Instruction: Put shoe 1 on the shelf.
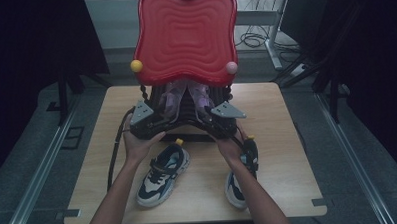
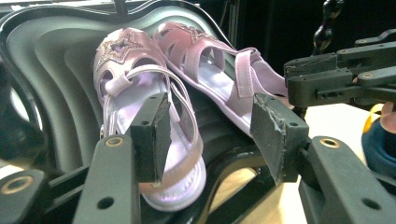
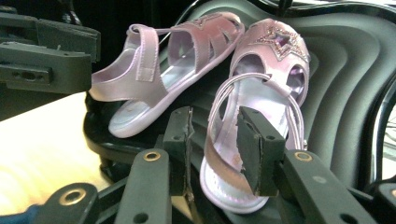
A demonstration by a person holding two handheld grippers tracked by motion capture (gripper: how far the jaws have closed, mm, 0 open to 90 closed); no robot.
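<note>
A red case [image 1: 185, 37] with a wavy lid stands open at the far middle of the wooden table [image 1: 282, 139], its lid raised upright, and in its black ribbed tray lie two pink sandals; the person's hands bring both grippers to the tray's near edge, the left gripper [image 1: 142, 116] at its left corner and the right gripper [image 1: 225, 116] at its right corner; in the left gripper view the star-fronted sandal [image 2: 140, 121] lies heel towards the camera with the strapped sandal [image 2: 219, 70] just beside it on the right, partly tilted on its side; the left gripper's jaws stand apart with the tray's rim between them, the left pad in front of the star sandal's heel strap, and nothing is clamped; in the right gripper view the right gripper's jaws flank that sandal's heel strap [image 3: 223, 140], and whether the pads press on it cannot be told; two dark sneakers sit on the near part of the table, the left sneaker [image 1: 163, 174] near the middle and the right sneaker [image 1: 241, 178] under the right forearm
</note>
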